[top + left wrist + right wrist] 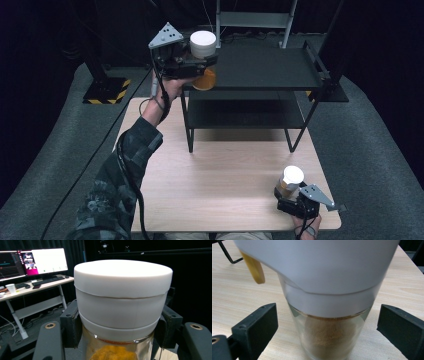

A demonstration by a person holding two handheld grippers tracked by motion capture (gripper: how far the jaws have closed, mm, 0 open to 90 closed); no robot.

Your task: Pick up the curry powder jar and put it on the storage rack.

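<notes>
Our left gripper was clamped on a glass spice jar with a white lid, its jaws pressed against the jar's neck just under that lid, and we held it raised at the front left corner of the black two-tier shelf rack, level with the top tier. Through the glass below the lid we saw an orange-yellow powder, probably turmeric. We judged the step in hand to be placing this jar on the top tier; the next move called for carrying it in over the shelf edge, lowering it upright until its base sat flat, and only then letting the jaws part. Our right gripper sat near the front right corner of the wooden table, jaws spread wide to either side of a second white-lidded jar without touching it. That jar stood on the table and held a brown powder filling its lower part. A yellowish tab showed beside its lid; what it was, we could not tell.
</notes>
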